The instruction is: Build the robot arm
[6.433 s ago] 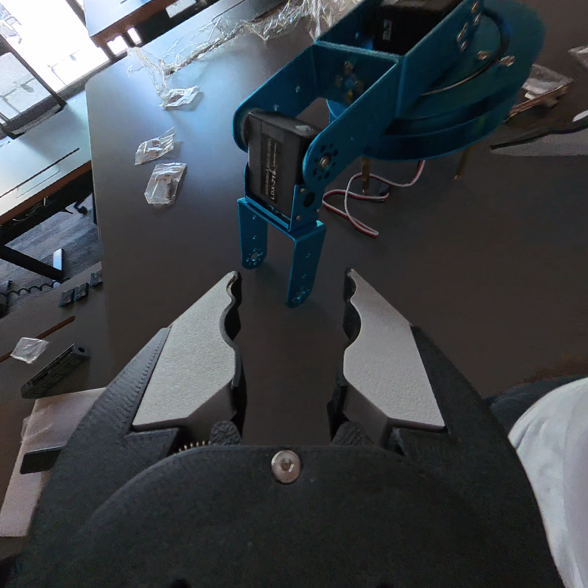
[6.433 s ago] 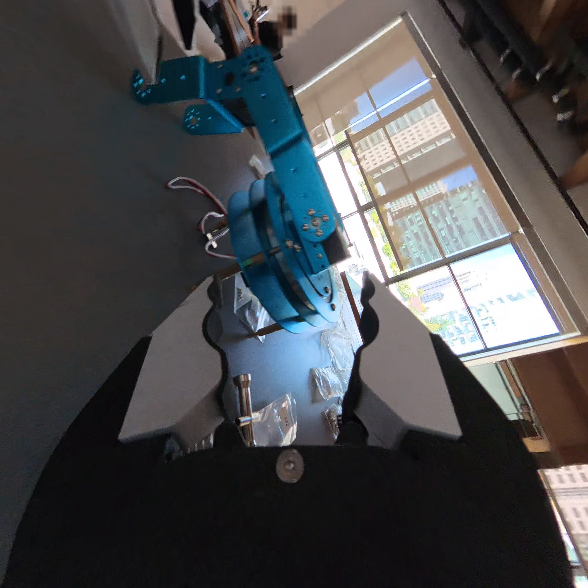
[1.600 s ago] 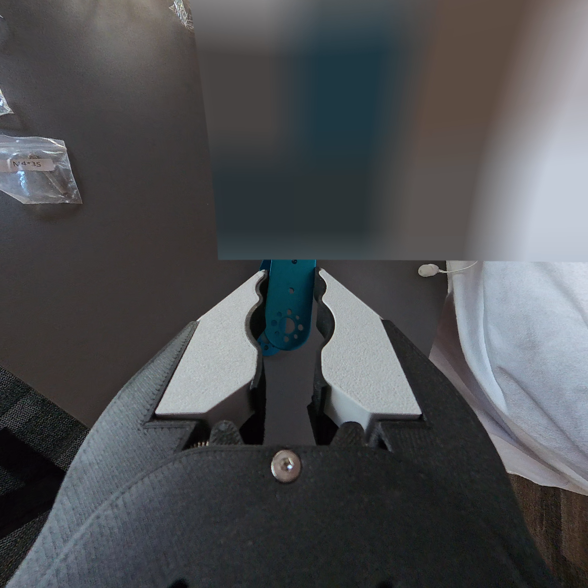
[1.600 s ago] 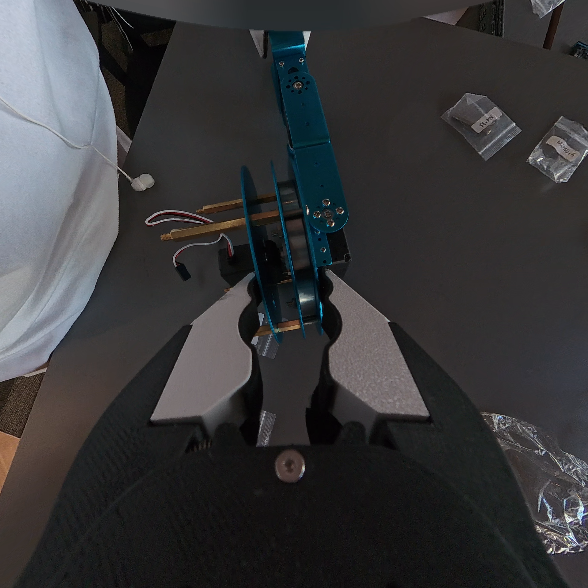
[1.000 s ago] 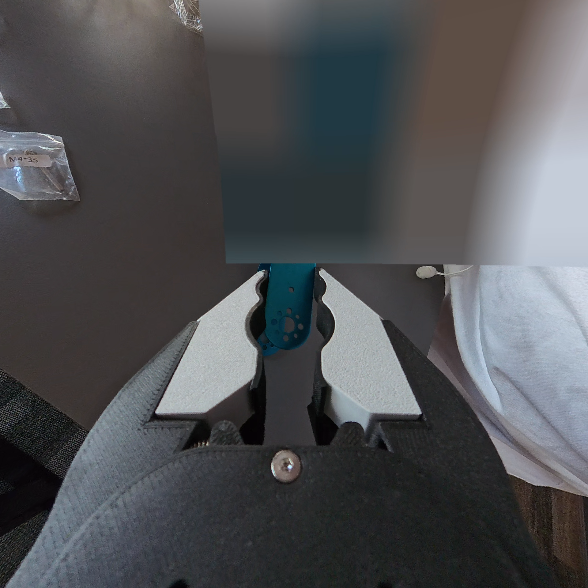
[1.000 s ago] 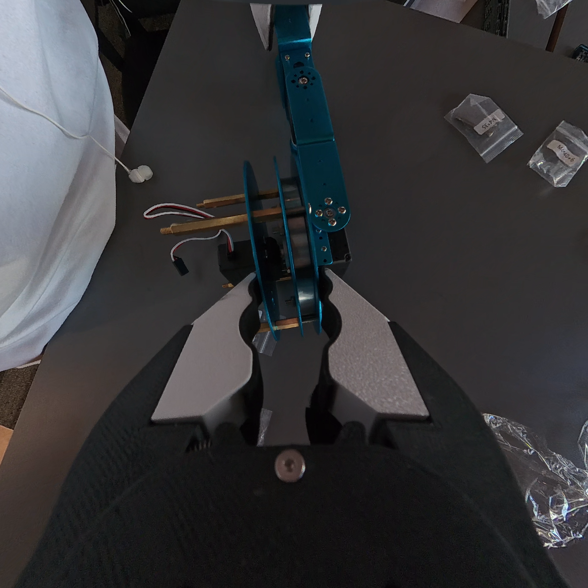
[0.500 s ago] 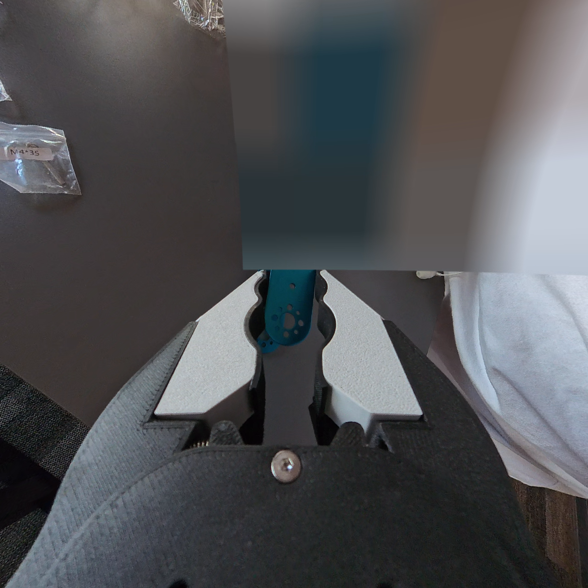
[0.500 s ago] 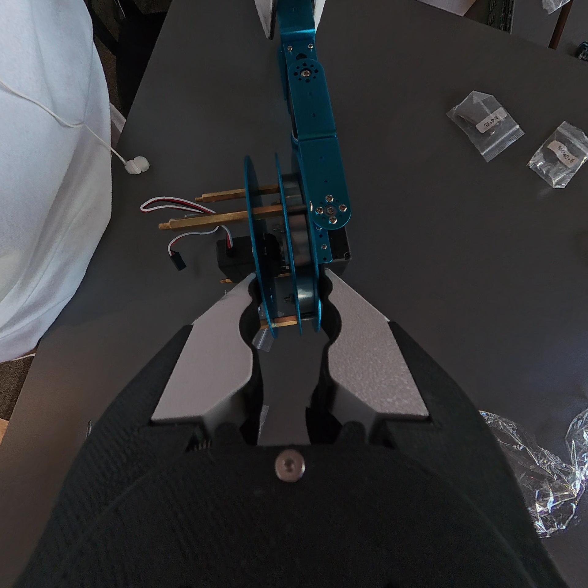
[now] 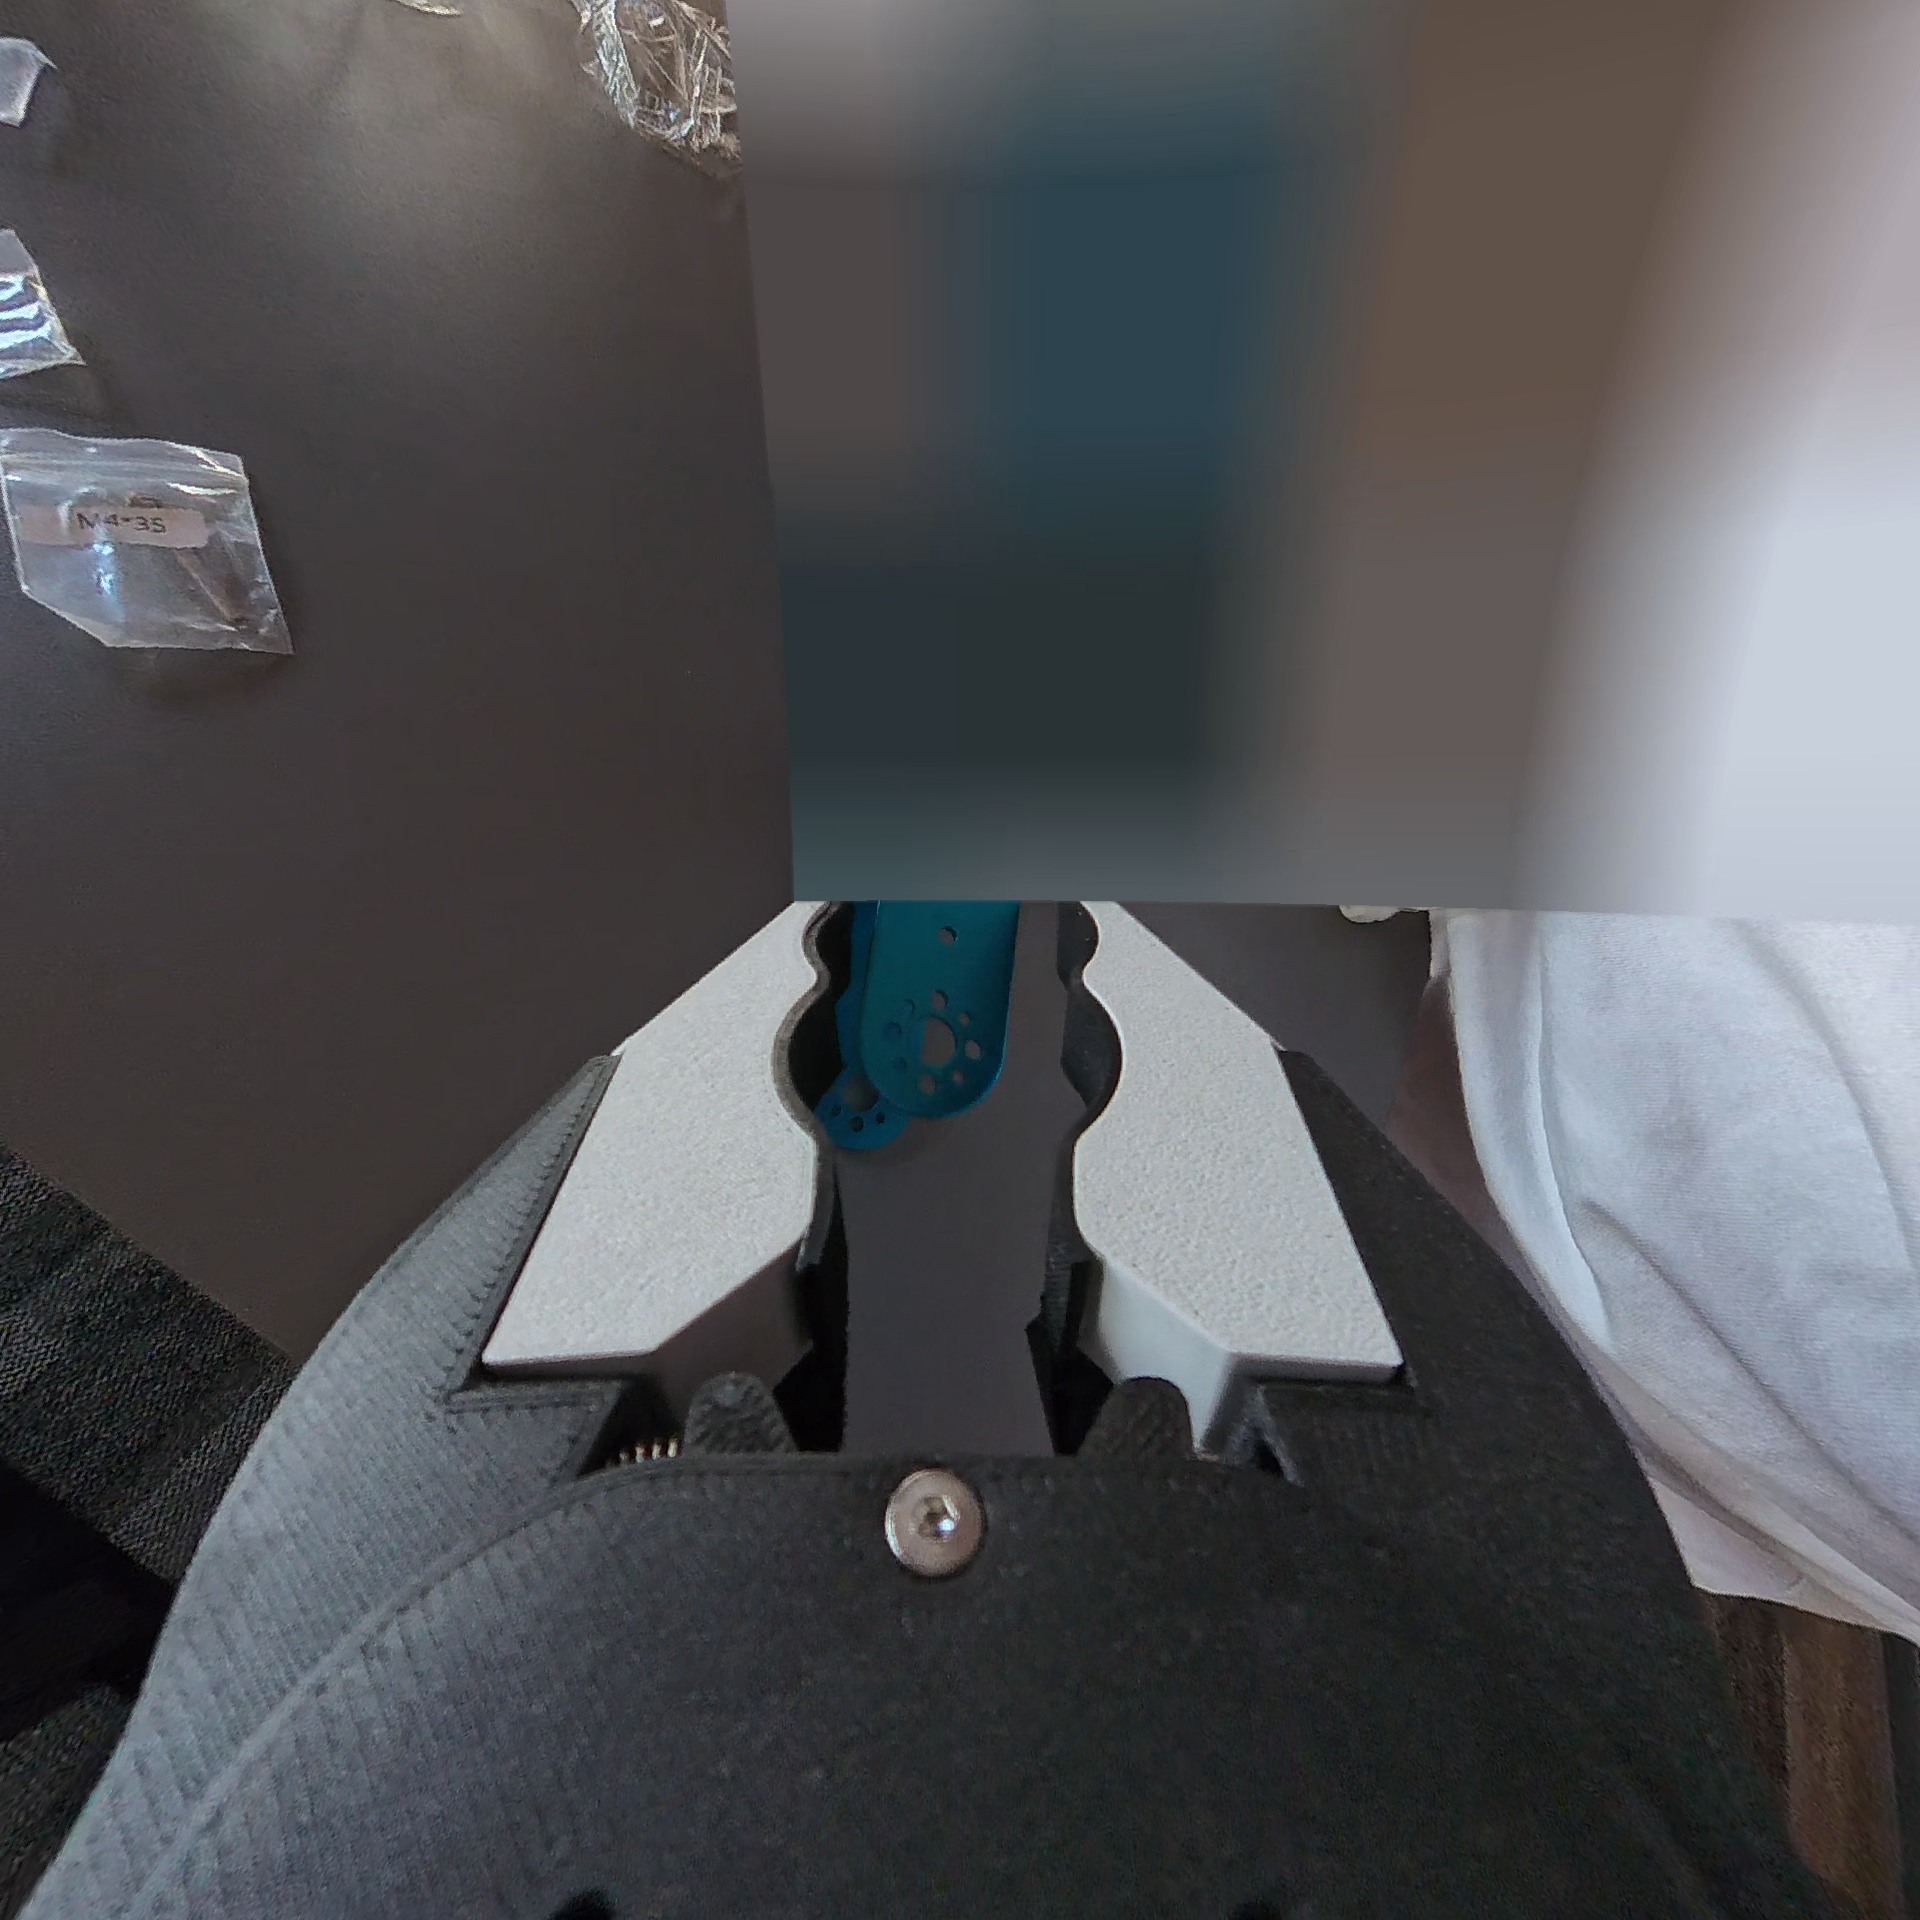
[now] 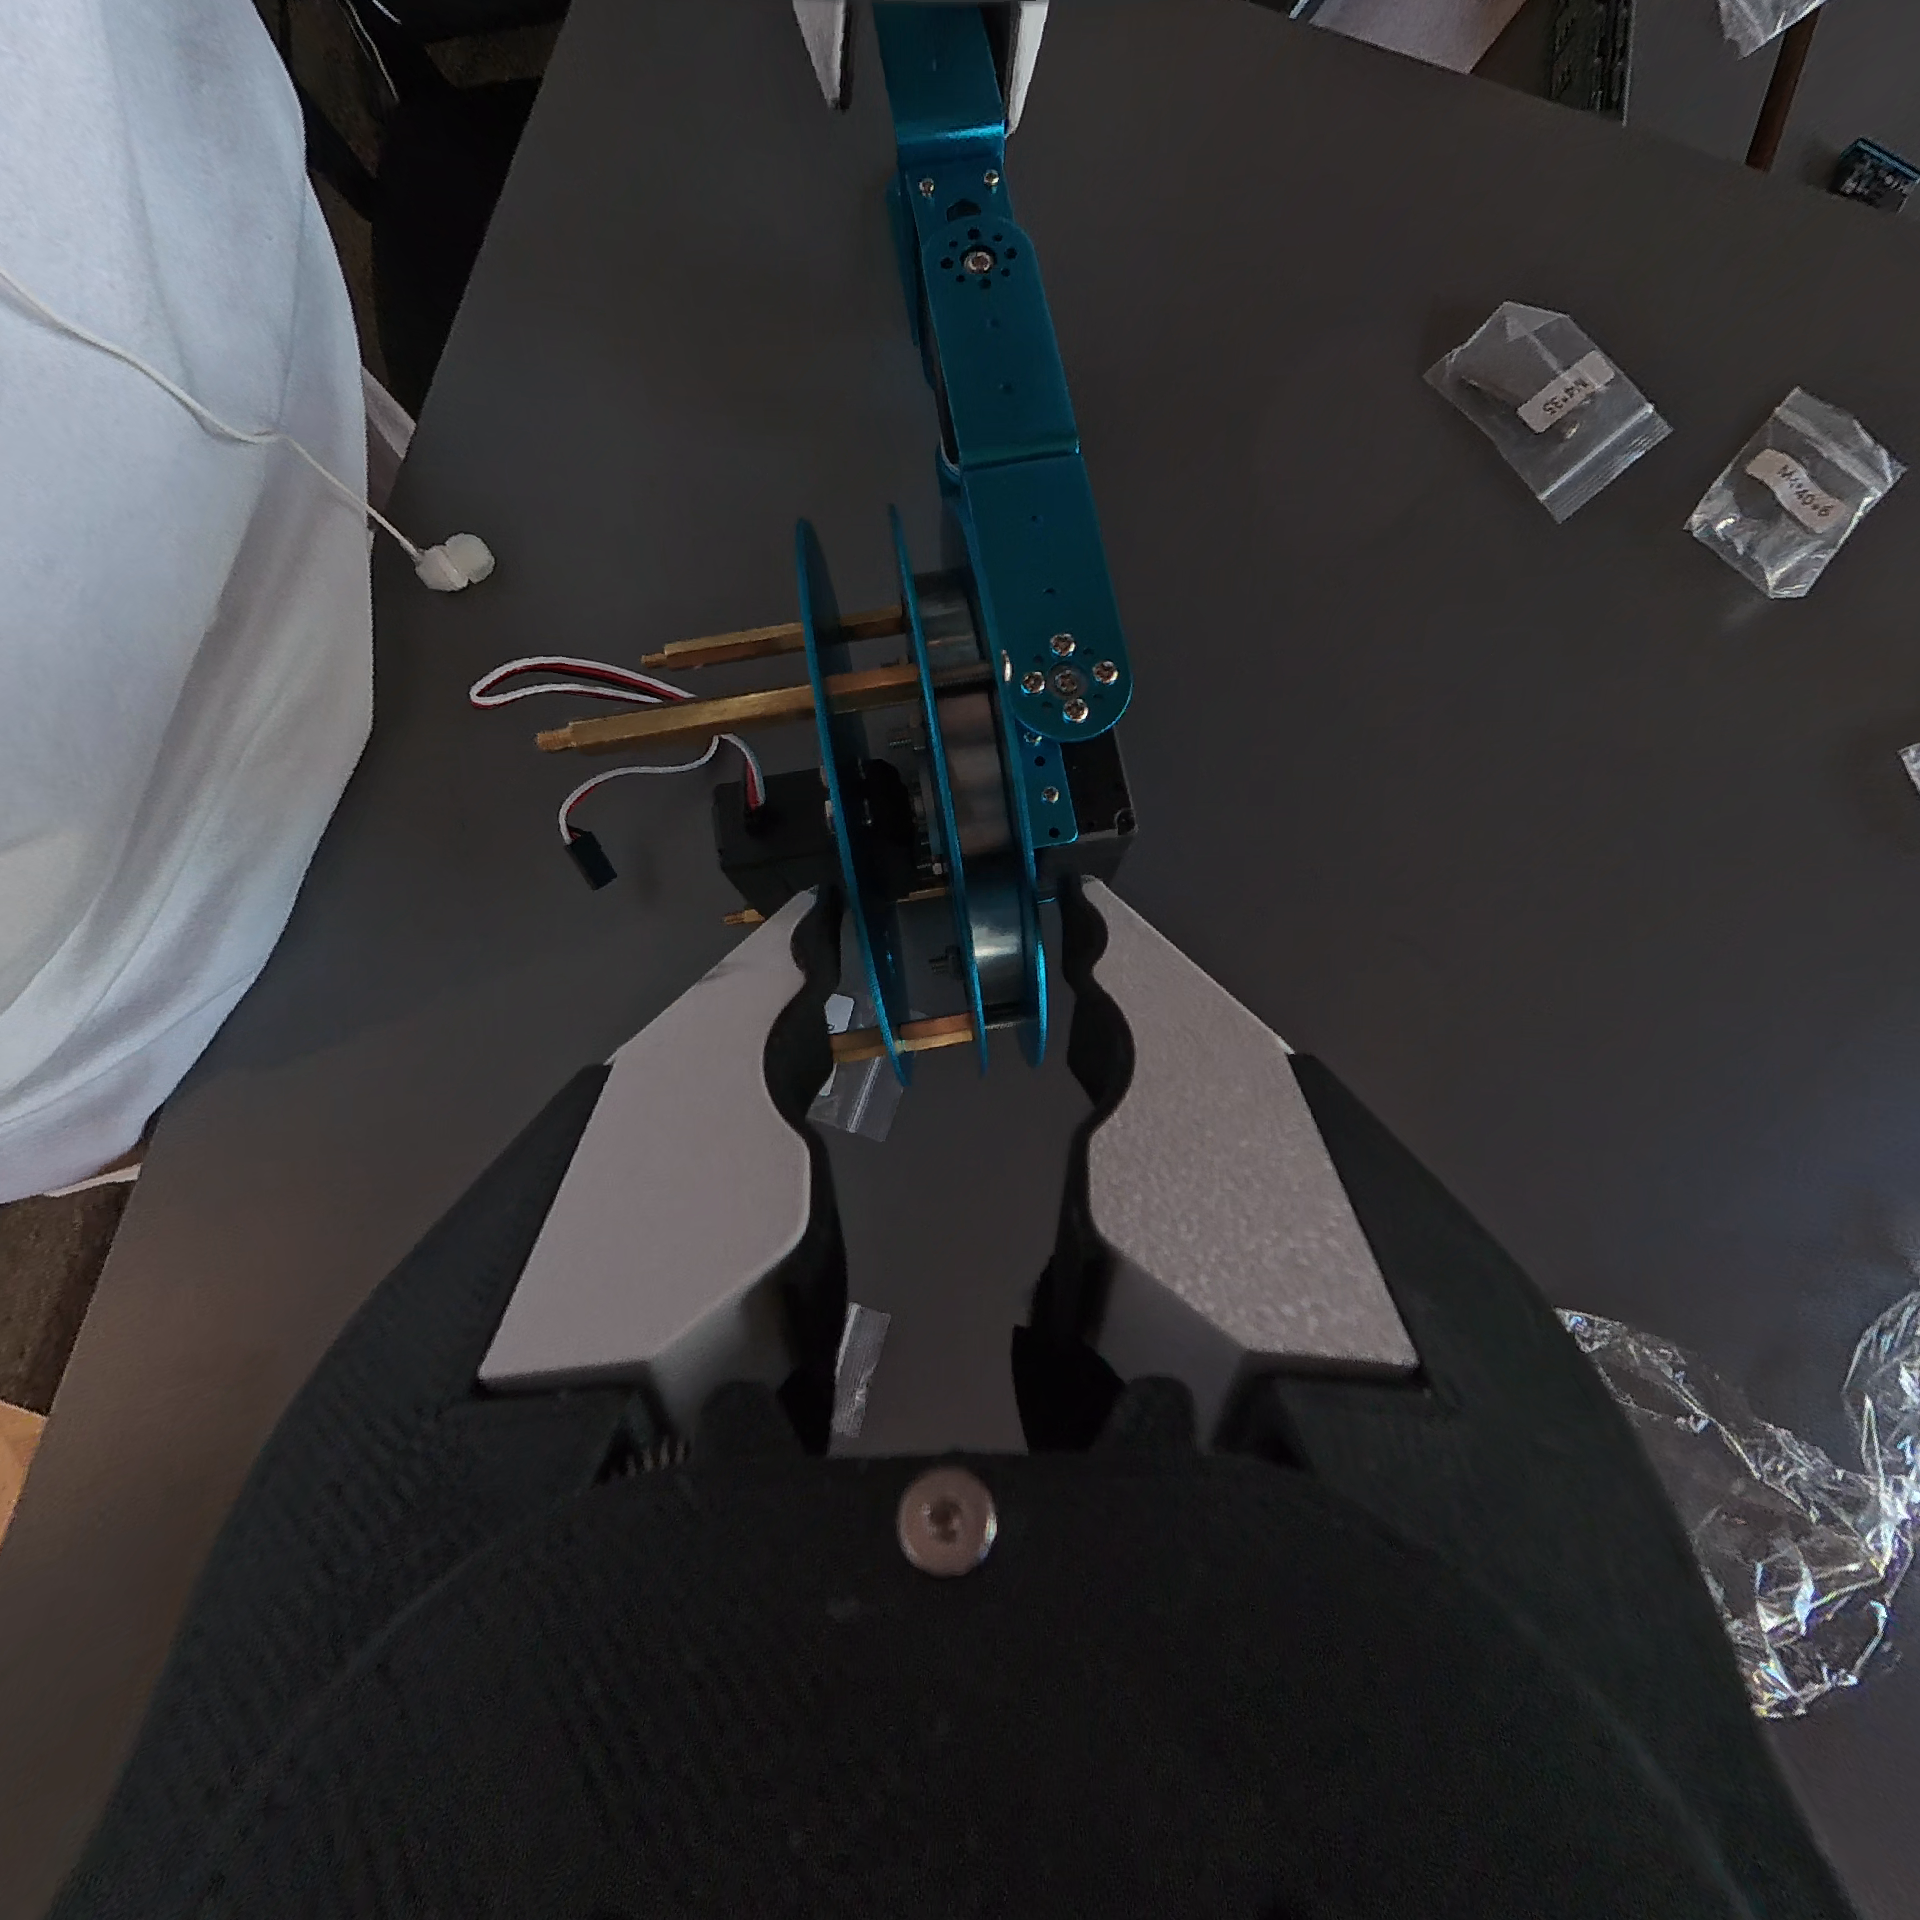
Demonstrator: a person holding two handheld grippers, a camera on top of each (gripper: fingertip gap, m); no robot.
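Note:
A blue metal robot-arm assembly (image 10: 997,436) lies on its side over the dark grey table (image 10: 1403,831), with round base discs (image 10: 935,894), brass standoffs (image 10: 717,717) and black servos. My right gripper (image 10: 945,902) is shut on the round base discs, one finger on each outer face. My left gripper (image 9: 951,923) is around the blue end bracket (image 9: 930,1029) at the arm's far end. Its jaws stand slightly apart, with a gap between the bracket and the right finger. Its white fingers (image 10: 821,42) show at the top of the right wrist view. A blurred patch hides the rest of the arm in the left wrist view.
Small clear bags of parts (image 10: 1548,405) (image 10: 1787,488) (image 9: 135,551) lie on the table. Crumpled clear film (image 10: 1766,1507) is at the right. Red-white servo wires (image 10: 582,696) trail left. A person in white clothing (image 10: 135,520) (image 9: 1662,1195) sits at the table edge, with an earbud (image 10: 452,561).
My left gripper's jaws have widened off the blue bracket in the last half second. My right gripper stays shut on the base. 6.4 s ago both were open and off the assembly.

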